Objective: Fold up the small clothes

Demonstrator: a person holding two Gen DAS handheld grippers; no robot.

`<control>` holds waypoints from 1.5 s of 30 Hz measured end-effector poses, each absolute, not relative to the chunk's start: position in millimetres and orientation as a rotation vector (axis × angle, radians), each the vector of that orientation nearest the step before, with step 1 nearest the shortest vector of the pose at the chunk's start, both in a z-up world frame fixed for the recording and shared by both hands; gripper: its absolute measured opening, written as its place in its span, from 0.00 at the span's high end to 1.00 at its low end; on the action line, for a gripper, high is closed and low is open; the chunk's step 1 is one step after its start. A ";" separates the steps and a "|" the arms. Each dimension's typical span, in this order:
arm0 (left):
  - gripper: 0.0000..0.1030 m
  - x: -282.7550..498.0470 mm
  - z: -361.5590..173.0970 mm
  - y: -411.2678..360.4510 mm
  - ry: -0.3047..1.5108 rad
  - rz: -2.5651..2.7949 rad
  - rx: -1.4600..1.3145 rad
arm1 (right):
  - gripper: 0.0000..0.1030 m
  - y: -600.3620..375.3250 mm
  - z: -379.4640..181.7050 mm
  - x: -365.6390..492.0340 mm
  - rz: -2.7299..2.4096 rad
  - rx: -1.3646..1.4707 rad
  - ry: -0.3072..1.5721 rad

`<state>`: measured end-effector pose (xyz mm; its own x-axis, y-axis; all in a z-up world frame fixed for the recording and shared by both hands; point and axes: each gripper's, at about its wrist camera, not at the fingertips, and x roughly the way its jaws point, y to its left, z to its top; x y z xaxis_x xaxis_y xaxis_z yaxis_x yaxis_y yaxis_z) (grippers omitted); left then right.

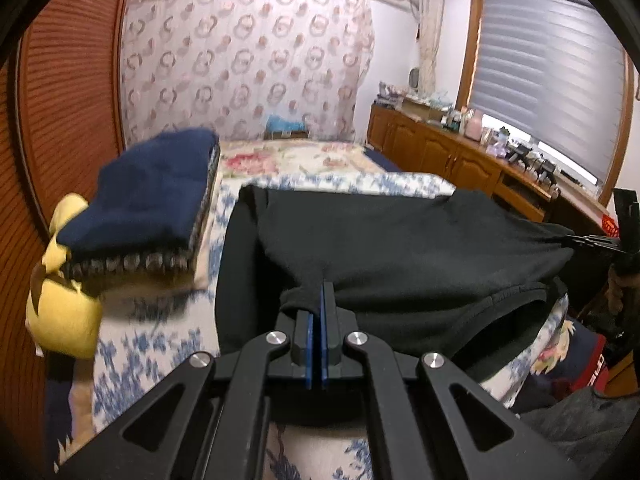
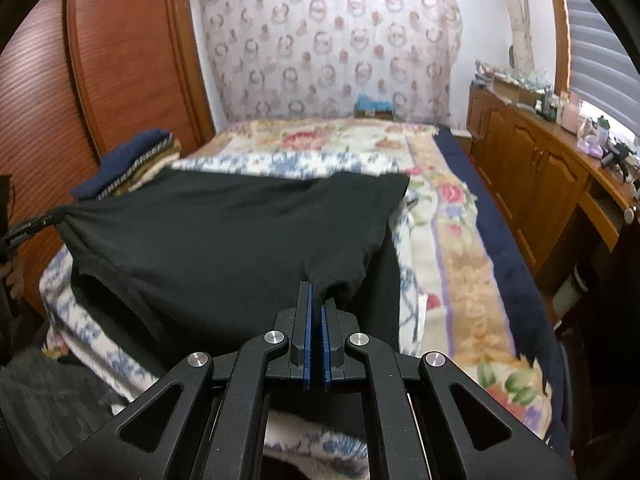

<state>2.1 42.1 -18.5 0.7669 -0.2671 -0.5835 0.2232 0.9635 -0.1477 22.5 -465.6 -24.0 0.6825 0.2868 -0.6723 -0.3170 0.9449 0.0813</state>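
Both tongs clamp the black garment (image 1: 400, 248): left gripper (image 1: 322, 300) and right gripper (image 2: 316, 300) each pinch a near corner, lifted above the bed (image 2: 460, 248); folded navy pile (image 1: 152, 192) at 10 o'clock suggests this fold is midway

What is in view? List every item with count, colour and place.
Black garment: one, black, spread on the bed's near end, pinched at two near corners.
Folded pile: one, navy on top, on the bed's left side.
Yellow plush: one, yellow, beside the pile at the left edge.
Bed cover: one, floral cream and blue, over the bed.
Curtain: one, patterned pink, behind the bed.
Cabinet: one, brown wood, cluttered top, under the window.
Left gripper: black, blue pads, shut on garment.
Right gripper: same, shut on garment.
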 end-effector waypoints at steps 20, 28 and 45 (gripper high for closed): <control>0.81 -15.0 -53.4 51.5 0.792 -0.210 -0.016 | 0.63 -441.3 -32.1 35.0 0.262 -0.242 0.751; 0.77 -14.1 -49.2 66.5 0.790 -0.169 -0.017 | 0.55 -440.8 -23.2 33.9 0.239 -0.253 0.749; 0.70 17.6 -66.7 59.4 0.850 -0.142 -0.016 | 0.45 -368.6 -62.8 71.5 0.456 -0.168 0.773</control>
<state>17.6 59.4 -66.7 0.6512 -0.1313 -0.7475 0.1184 0.9904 -0.0708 71.5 -368.6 -62.8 0.6241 0.3350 -0.7058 -0.4560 0.8898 0.0191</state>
